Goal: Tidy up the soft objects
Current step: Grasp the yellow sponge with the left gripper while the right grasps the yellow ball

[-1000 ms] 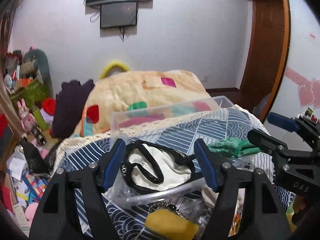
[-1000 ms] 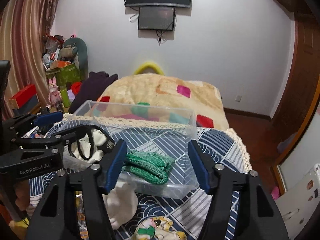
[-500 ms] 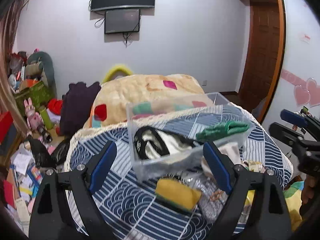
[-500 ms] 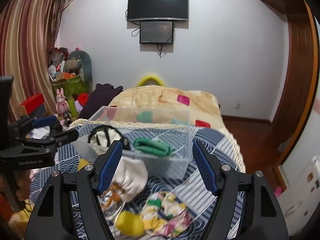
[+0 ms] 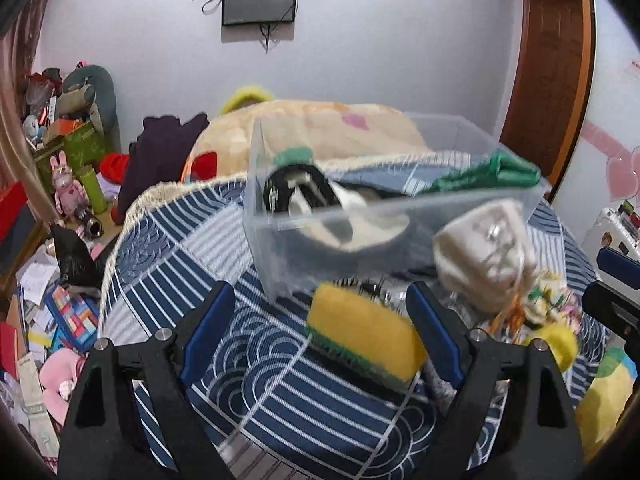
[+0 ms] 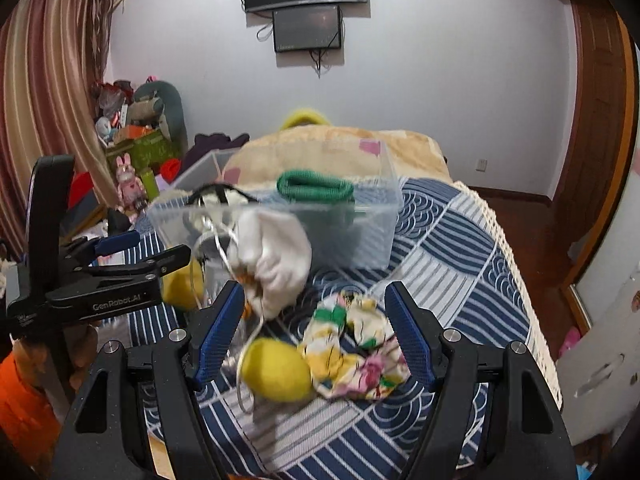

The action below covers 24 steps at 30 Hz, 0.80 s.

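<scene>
A clear plastic box (image 5: 360, 220) (image 6: 360, 236) stands on the blue patterned table; it holds a green knit item (image 5: 492, 172) (image 6: 316, 190) and a black-and-white cloth (image 5: 312, 200). In front of it lie a yellow-green sponge (image 5: 364, 336), a white pouch (image 5: 484, 256) (image 6: 276, 252), a yellow soft ball (image 6: 276, 372) and a floral cloth (image 6: 356, 348). My left gripper (image 5: 320, 332) is open, just short of the sponge. My right gripper (image 6: 316, 336) is open above the ball and floral cloth.
The table's lace-trimmed edge (image 6: 516, 272) drops to the floor on the right. A bed with a beige blanket (image 5: 320, 128) lies behind. Cluttered toys and papers (image 5: 60, 280) cover the floor at left. A wooden door (image 5: 548, 72) is at right.
Both grippers have pulled back from the box and lowered; the loose soft items in front of the box now sit between the fingers. Both stay open.
</scene>
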{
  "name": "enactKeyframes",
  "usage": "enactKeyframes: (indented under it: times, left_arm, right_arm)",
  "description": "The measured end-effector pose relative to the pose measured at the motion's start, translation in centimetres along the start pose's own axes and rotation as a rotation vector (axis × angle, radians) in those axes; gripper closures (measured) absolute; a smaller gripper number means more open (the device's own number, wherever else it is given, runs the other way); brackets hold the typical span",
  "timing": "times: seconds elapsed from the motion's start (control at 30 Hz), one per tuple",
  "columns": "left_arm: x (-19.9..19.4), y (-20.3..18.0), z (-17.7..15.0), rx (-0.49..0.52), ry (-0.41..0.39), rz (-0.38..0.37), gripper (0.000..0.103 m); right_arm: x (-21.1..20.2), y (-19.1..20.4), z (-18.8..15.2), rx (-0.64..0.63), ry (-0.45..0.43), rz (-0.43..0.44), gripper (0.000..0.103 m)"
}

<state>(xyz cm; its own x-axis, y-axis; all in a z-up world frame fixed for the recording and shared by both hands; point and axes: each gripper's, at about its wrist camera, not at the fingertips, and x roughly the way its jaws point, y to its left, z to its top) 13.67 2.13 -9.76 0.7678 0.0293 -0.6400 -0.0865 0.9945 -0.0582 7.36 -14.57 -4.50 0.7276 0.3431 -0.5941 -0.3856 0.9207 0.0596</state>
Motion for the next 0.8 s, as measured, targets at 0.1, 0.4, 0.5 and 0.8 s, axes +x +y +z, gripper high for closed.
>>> enactKeyframes:
  times: [0.1, 0.4, 0.5, 0.8]
  left_arm:
    - [0.2, 0.4, -0.8, -0.017, 0.017, -0.006, 0.014]
    - [-0.9, 1.8, -2.4, -0.009, 0.034, 0.004, 0.014]
    - [-1.1, 2.4, -2.6, -0.021, 0.048, 0.001, 0.014]
    - [-2.1, 1.5, -2.0, -0.020, 0.043, -0.035, 0.014]
  right_arm:
    - [0.0, 0.0, -0.8, -0.002, 0.015, 0.003, 0.036]
    - [-0.1, 0.6, -1.5, -0.010, 0.045, 0.045, 0.063]
    - [-0.2, 0.8, -1.7, -0.013, 0.046, 0.065, 0.068]
    - [0.3, 1.5, -2.0, -0.034, 0.069, 0.091, 0.073]
